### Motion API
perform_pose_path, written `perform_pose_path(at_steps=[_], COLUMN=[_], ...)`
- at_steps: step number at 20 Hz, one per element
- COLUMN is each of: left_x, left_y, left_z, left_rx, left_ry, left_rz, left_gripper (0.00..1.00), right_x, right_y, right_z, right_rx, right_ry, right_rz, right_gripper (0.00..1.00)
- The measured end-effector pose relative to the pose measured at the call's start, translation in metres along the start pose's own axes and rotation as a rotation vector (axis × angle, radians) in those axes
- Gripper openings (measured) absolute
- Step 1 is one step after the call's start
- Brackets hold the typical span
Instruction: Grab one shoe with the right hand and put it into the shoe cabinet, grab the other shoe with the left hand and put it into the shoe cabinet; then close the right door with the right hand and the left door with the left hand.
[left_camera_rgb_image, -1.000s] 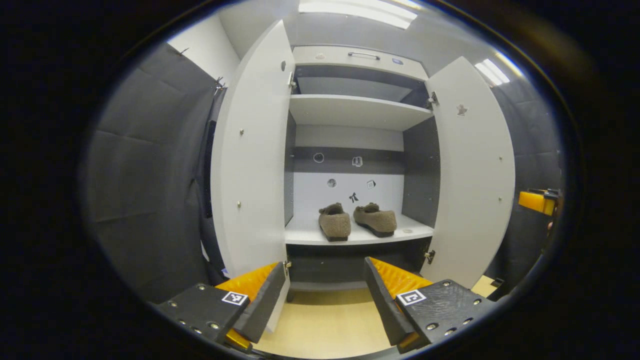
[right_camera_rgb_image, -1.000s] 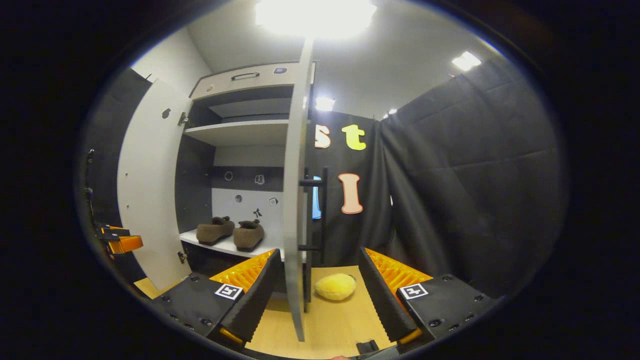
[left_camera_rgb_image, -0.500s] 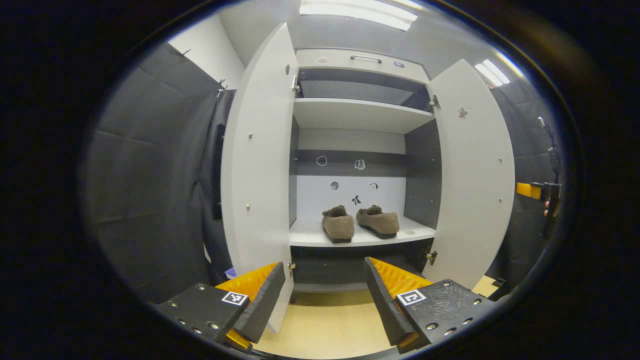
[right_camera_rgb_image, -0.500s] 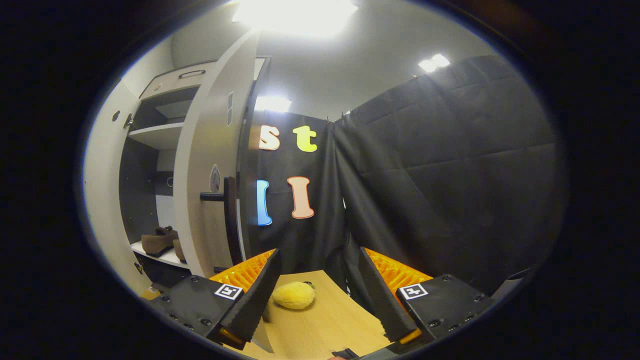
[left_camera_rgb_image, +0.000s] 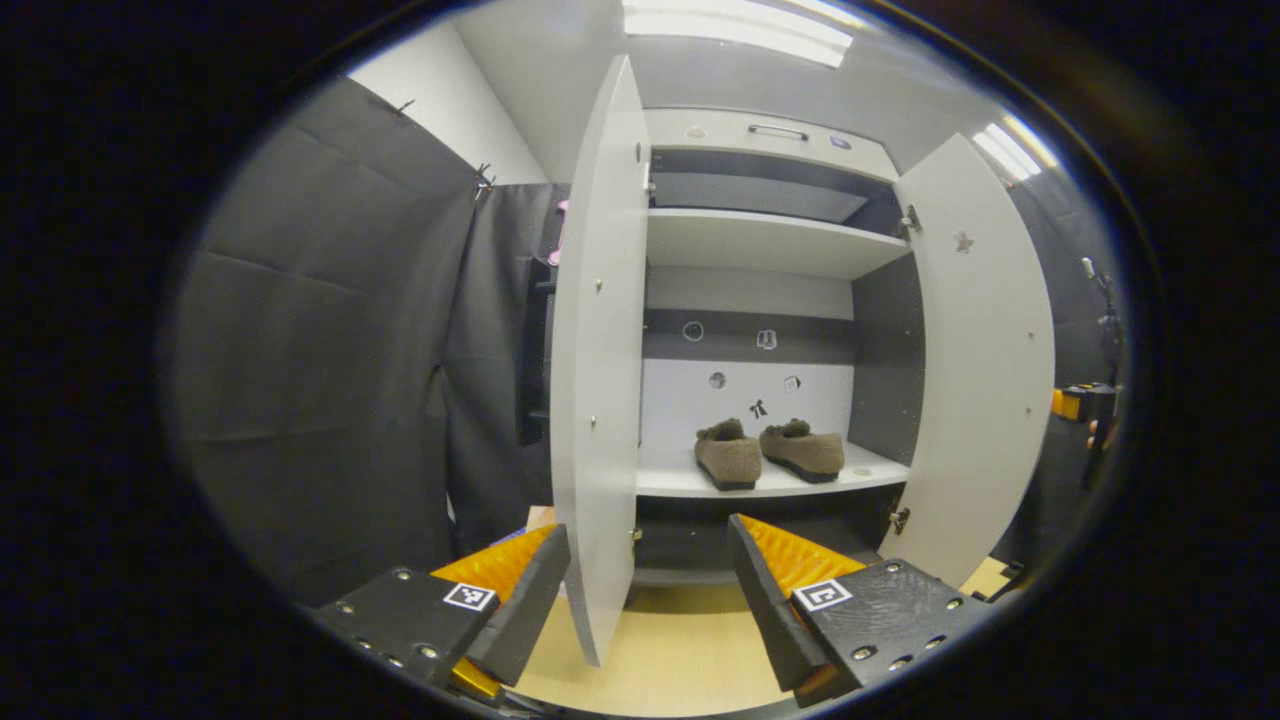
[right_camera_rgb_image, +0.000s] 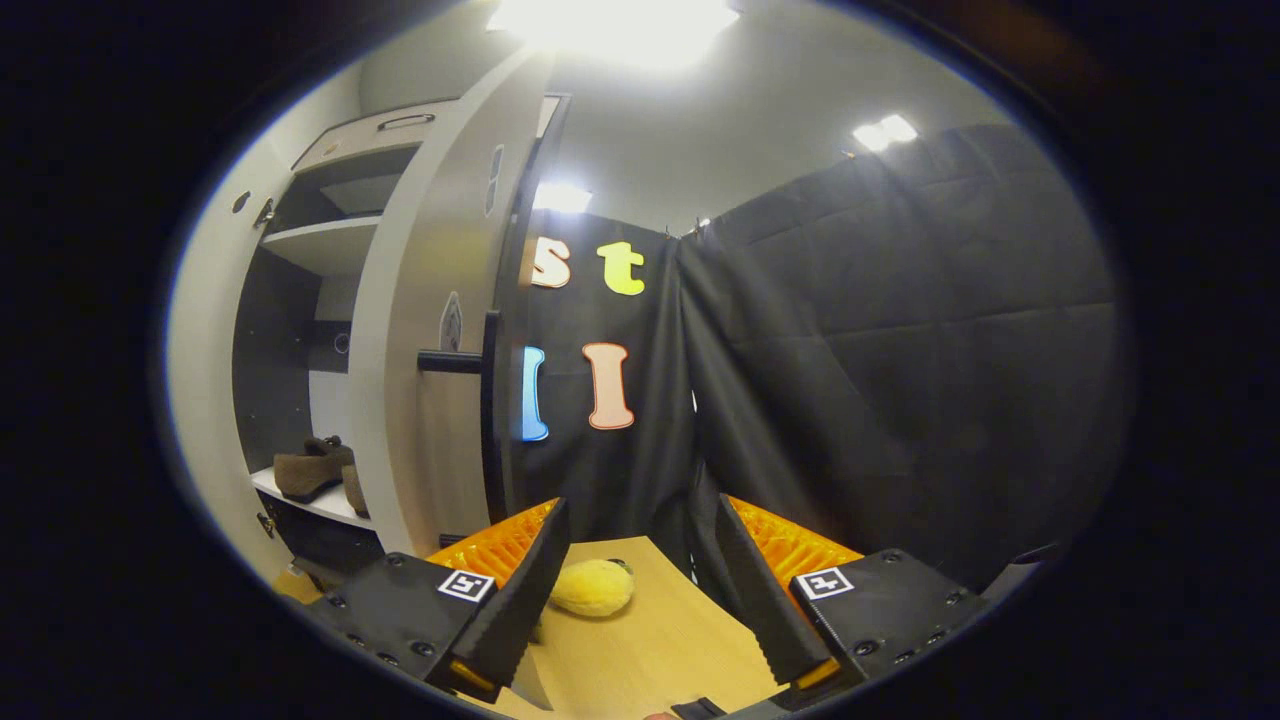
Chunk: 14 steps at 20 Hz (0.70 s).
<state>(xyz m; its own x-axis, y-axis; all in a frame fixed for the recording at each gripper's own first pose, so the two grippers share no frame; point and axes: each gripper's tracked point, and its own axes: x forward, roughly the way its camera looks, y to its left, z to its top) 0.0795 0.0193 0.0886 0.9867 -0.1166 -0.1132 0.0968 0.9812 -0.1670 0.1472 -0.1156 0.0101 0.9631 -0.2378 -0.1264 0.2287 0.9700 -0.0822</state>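
Both shoes (left_camera_rgb_image: 768, 455) are sitting side by side on the lower shelf (left_camera_rgb_image: 780, 482) of the shoe cabinet (left_camera_rgb_image: 760, 215). Left door (left_camera_rgb_image: 600, 380) and right door (left_camera_rgb_image: 985, 370) are standing open. Left tool (left_camera_rgb_image: 648, 590) is hovering spread, gripping nothing. Right tool (right_camera_rgb_image: 640, 590) is likewise spread, near the right door's handle (right_camera_rgb_image: 488, 400), over a yellow plush (right_camera_rgb_image: 592, 588) lying on the floor.

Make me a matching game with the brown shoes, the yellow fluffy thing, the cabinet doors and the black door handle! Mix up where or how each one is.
Things:
1. brown shoes
2. yellow fluffy thing
3. cabinet doors
4. black door handle

Places or states:
A. lying on the wooden floor
B. both open
C. side by side on a white shelf
D. fixed on the outside of the right door

Pairs: 1-C, 2-A, 3-B, 4-D
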Motion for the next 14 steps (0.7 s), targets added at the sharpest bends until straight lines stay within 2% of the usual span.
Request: perform_pose_path(at_steps=[1, 2, 4, 5, 6, 7, 9, 10, 11, 13, 14], left_x=[0.001, 0.001, 0.003, 0.005, 0.006, 0.008, 0.008, 0.007, 0.006, 0.002, -0.001], left_y=[0.002, 0.004, 0.003, 0.001, 0.001, 0.000, -0.001, 0.000, 0.003, 0.009, 0.013], left_z=[-0.002, -0.003, -0.004, -0.005, -0.007, -0.007, -0.009, -0.009, -0.009, -0.009, -0.009], left_rx=[-0.004, -0.010, -0.024, -0.032, -0.037, -0.040, -0.038, -0.034, -0.033, -0.040, -0.042], left_ry=[0.005, 0.007, 0.005, 0.005, 0.008, 0.010, 0.010, 0.008, 0.008, 0.008, 0.006], left_rz=[0.004, 0.006, 0.000, -0.005, -0.008, -0.009, -0.014, -0.013, -0.009, 0.003, 0.010], left_gripper=[0.92, 0.95, 0.95, 0.92, 0.95, 0.95, 0.95, 0.92, 0.95, 0.92, 0.95], right_x=[-0.002, -0.004, -0.007, -0.010, -0.013, -0.016, -0.019, -0.019, -0.019, -0.019, -0.017], right_y=[0.002, 0.006, 0.018, 0.027, 0.038, 0.051, 0.073, 0.081, 0.089, 0.103, 0.108], right_z=[0.000, 0.001, 0.000, 0.001, 0.001, 0.002, 0.002, 0.003, 0.003, 0.002, 0.002], right_rx=[0.001, 0.007, 0.023, 0.027, 0.028, 0.029, 0.034, 0.038, 0.041, 0.046, 0.051], right_ry=[0.001, 0.003, 0.001, -0.003, -0.007, -0.010, -0.011, -0.013, -0.014, -0.009, -0.007], right_rz=[0.002, 0.011, 0.041, 0.064, 0.094, 0.126, 0.178, 0.195, 0.212, 0.238, 0.252], right_gripper=[0.94, 0.94, 0.94, 0.94, 0.90, 0.93, 0.90, 0.91, 0.94, 0.94, 0.94])
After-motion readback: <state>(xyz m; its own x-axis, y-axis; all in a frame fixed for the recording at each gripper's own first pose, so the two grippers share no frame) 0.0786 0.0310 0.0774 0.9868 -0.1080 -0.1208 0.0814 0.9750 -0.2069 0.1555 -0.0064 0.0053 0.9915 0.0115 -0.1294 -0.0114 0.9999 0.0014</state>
